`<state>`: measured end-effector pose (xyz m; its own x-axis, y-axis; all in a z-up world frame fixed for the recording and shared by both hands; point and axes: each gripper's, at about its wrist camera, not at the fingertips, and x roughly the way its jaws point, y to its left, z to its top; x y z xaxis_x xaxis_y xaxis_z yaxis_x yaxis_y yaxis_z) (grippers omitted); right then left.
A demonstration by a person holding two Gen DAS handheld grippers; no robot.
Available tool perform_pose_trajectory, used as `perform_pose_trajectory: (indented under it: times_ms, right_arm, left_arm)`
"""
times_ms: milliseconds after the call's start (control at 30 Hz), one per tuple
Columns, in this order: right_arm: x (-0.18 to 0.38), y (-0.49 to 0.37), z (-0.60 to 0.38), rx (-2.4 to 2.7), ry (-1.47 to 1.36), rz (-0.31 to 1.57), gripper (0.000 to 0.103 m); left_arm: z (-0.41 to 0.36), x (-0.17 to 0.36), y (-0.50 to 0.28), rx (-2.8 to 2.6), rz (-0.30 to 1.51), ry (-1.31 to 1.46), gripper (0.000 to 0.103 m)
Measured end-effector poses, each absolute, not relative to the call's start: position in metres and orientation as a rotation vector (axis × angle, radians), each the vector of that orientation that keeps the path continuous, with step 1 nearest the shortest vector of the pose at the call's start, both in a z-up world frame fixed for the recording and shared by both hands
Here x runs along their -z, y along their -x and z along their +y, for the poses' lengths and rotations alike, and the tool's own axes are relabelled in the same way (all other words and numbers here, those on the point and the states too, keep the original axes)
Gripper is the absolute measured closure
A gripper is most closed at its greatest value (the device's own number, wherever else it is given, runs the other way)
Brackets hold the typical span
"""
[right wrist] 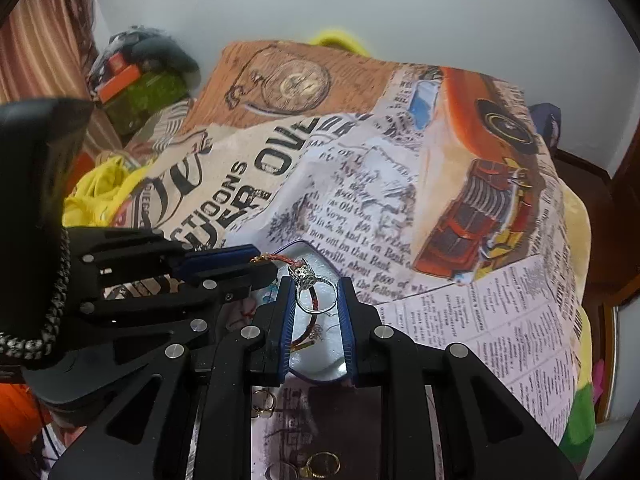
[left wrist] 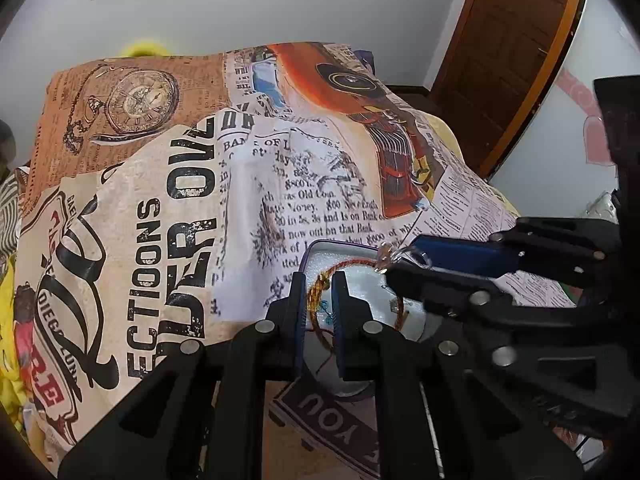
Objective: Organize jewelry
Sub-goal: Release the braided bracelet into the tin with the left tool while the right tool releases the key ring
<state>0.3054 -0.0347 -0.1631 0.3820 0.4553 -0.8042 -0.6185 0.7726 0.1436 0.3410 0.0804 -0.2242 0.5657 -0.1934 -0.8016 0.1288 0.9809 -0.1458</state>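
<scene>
A small open tin (left wrist: 320,246) with white foam lining lies on the printed cloth; it also shows in the right wrist view (right wrist: 320,376). My left gripper (left wrist: 319,280) is shut on a red and gold thread bracelet (left wrist: 316,292) over the tin; the bracelet also shows in the right wrist view (right wrist: 308,300). My right gripper (right wrist: 316,286) is shut on a silver ring (right wrist: 316,296) with a stone top, held above the tin. The right gripper (left wrist: 390,262) reaches in from the right in the left wrist view, with the ring (left wrist: 386,256) at its tips.
A newspaper-print cloth (left wrist: 160,200) covers the surface. Several gold rings (right wrist: 316,466) lie on it near my right gripper's base. A brown door (left wrist: 508,60) stands at the back right. Yellow fabric (right wrist: 96,188) and boxes (right wrist: 136,92) lie at the left.
</scene>
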Motion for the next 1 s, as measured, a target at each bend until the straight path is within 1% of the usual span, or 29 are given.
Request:
perform_pose_trajectory:
  times_ms: [233,567,700,1000]
  right_arm:
    - [0.173,-0.309,-0.031,-0.7,0.215,0.983,0.084]
    - [0.174,-0.306,-0.027,-0.707,0.231,0.993,0.084]
    - [0.17,-0.301,-0.03,-0.695,0.223,0.989,0.081]
    - [0.149,-0.277,-0.039,-0.666,0.25,0.935,0.08]
  left_arm:
    - [0.089,0.222,-0.34,0.185,0.943,0.094,0.093]
    - [0.098,0.201,-0.322,0.152,0.899,0.067,0.093]
    - [0.099,0.191,-0.313,0.142,0.883,0.081,0.093]
    - [0.093,0.174,-0.291,0.116,0.868,0.078,0.092]
